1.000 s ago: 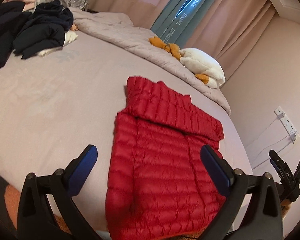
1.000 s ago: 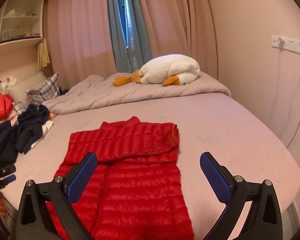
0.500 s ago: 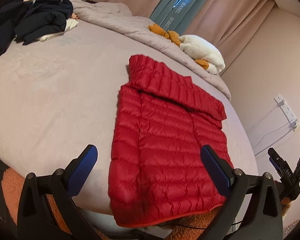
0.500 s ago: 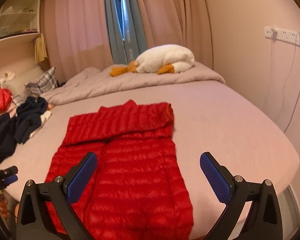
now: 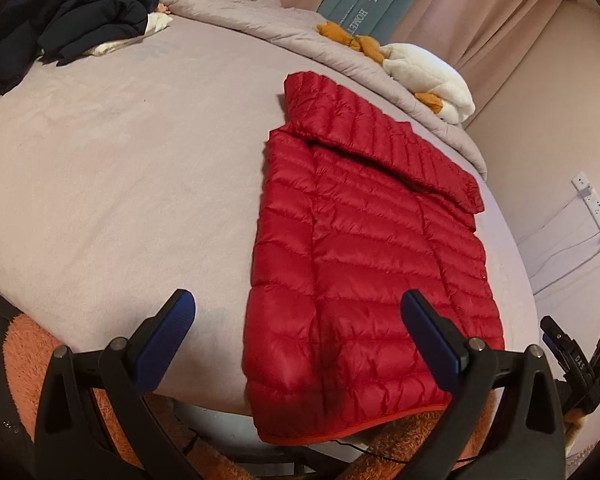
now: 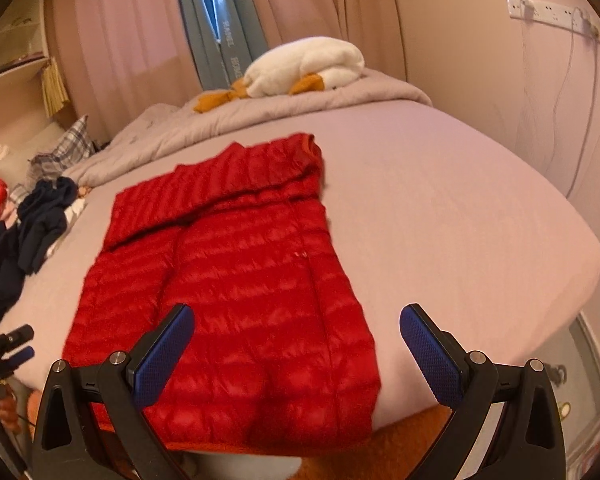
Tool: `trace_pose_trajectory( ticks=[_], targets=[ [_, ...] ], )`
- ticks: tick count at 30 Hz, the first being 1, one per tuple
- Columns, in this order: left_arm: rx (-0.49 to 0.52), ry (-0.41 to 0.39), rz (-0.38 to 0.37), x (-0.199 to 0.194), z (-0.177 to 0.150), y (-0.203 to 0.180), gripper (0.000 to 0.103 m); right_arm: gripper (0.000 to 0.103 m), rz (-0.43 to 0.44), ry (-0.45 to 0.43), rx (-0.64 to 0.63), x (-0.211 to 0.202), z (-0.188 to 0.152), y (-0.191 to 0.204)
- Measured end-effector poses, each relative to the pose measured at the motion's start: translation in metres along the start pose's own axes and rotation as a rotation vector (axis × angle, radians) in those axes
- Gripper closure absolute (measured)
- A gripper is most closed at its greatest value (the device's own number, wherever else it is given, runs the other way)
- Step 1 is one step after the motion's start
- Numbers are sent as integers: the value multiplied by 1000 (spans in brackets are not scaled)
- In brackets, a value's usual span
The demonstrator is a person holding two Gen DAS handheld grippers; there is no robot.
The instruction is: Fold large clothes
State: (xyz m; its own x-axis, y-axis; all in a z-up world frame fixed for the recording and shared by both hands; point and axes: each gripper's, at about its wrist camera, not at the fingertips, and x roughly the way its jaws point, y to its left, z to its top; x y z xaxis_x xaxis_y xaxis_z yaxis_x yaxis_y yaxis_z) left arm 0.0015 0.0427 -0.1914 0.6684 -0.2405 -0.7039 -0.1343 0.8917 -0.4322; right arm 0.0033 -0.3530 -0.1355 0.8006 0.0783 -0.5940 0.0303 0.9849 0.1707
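A red quilted down jacket (image 5: pixel 364 264) lies flat on the bed (image 5: pixel 120 168), its sleeves folded in and its hem hanging over the near edge. The same red jacket (image 6: pixel 236 280) fills the middle of the right wrist view. My left gripper (image 5: pixel 298 336) hovers open above the hem end, nothing between its blue pads. My right gripper (image 6: pixel 296 348) is open too, above the hem on the jacket's right side, holding nothing. The right gripper (image 5: pixel 572 356) shows at the far right of the left wrist view, and the left gripper (image 6: pixel 8 348) at the far left of the right one.
A pile of dark clothes (image 5: pixel 80 20) lies at the bed's far left. A white plush goose (image 6: pixel 304 68) rests on a rumpled grey duvet (image 6: pixel 220 124) by the curtains. A power strip with cables (image 6: pixel 552 12) hangs on the right wall. Orange fluffy fabric (image 5: pixel 24 356) shows below the bed edge.
Both grippers have risen and drawn back toward the bed's near edge, so the whole jacket and its hem now show. Jaws stay open; the jacket has not moved.
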Motion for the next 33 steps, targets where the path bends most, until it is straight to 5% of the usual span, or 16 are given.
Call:
trace_pose_trajectory(
  ticks=[15,33],
  targets=[
    [38,94,31,26,-15,3,0,2,-23,114,51,13,-25,-16],
    [-13,147,-80,36,-31,20,1,2,-43,197,87,20,-46,-25]
  ],
)
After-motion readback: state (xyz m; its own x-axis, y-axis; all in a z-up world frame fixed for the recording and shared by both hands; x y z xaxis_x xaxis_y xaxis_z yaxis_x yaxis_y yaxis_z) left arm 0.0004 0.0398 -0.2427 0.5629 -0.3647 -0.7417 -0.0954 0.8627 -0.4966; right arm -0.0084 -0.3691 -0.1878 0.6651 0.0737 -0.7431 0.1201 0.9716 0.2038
